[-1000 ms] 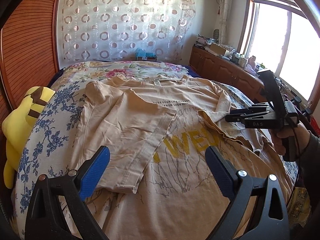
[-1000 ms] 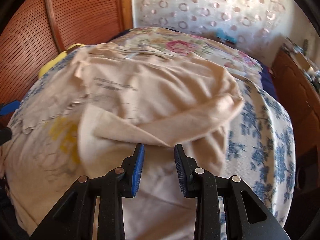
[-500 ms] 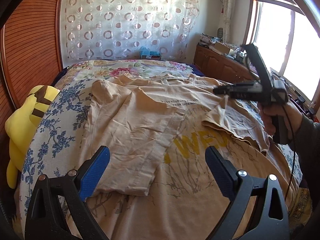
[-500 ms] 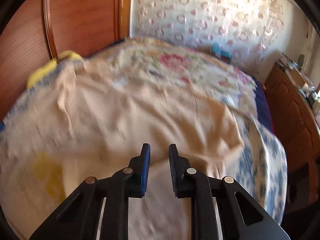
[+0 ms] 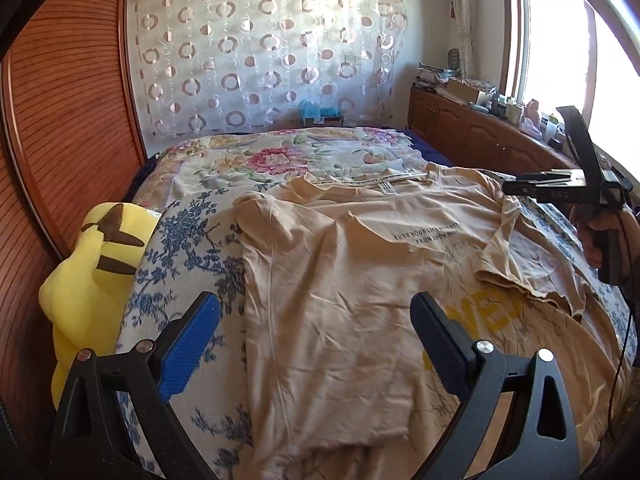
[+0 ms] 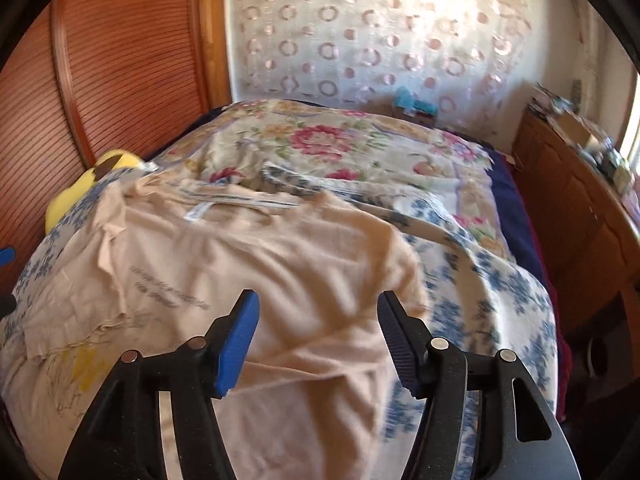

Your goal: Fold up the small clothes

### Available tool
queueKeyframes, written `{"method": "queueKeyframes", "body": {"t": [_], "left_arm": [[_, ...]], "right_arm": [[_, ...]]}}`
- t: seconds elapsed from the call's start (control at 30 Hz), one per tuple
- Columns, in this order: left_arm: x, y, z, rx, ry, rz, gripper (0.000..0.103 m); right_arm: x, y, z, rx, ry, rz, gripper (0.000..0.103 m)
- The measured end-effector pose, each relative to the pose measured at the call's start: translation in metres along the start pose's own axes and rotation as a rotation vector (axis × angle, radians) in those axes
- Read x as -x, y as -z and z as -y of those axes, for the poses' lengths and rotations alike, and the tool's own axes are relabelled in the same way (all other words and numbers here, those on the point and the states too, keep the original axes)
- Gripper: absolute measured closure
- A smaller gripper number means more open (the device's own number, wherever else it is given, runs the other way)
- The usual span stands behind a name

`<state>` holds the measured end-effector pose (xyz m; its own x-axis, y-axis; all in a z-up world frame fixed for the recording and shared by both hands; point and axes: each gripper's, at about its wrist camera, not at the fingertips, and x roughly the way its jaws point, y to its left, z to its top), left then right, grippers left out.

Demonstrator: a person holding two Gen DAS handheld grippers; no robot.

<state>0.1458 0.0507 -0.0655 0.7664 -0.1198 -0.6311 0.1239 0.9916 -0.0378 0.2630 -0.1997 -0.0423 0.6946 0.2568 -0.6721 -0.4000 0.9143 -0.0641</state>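
I am working a beige T-shirt (image 5: pixel 340 280) spread across a bed (image 5: pixel 192 240) covered with a blue-flowered blanket, and I judge I am partway through folding it: in the left wrist view the shirt's left side is already turned in over the front, forming a long flap, and the right sleeve (image 5: pixel 532 264) lies folded in over the yellow lettering. My left gripper (image 5: pixel 316 336) hovers above the folded flap with its jaws wide and nothing between them. My right gripper (image 6: pixel 318 340) hangs over the shirt's right shoulder area, its jaws also spread and empty; in the left wrist view I see that tool side-on at the far right, held in a hand (image 5: pixel 600 236) above the sleeve. The next move, as I read it, calls for lowering both grippers to the cloth, pinching an edge of the right side or the hem, and carrying it across without dragging the folds already made. The hem nearest me is cut off behind the left gripper's body, so I cannot tell how it lies. The right wrist view is blurred, and the small dark print on the chest is only partly legible. A yellow plush toy (image 5: pixel 92 264) sits at the bed's left edge, against a wooden wall panel (image 5: pixel 60 120).
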Motion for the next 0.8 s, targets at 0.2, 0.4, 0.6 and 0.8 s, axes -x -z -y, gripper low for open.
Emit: {"method": "queueKeyframes", "body": {"t": [0.2,0.4,0.6,0.8], "left_arm": [[-0.025,-0.021,-0.032,0.045,0.027,-0.037,0.007],[-0.056,-0.032,-0.049,0.083,0.088,-0.102,0.023],[-0.093,-0.038,-0.061,0.094,0.096,-0.175,0.027],[-0.123,-0.045,-0.068,0.089,0.105,-0.225,0.027]], "right_arm": [[-0.002,0.005,0.032,-0.071,0.014,-0.03,0.039],[-0.014,0.009,0.045,-0.082,-0.002,-0.085,0.039],[-0.032,0.005,0.047,-0.031,-0.042,-0.118,0.039],[-0.052,-0.016,0.045,0.033,-0.048,-0.114,0.039]]}}
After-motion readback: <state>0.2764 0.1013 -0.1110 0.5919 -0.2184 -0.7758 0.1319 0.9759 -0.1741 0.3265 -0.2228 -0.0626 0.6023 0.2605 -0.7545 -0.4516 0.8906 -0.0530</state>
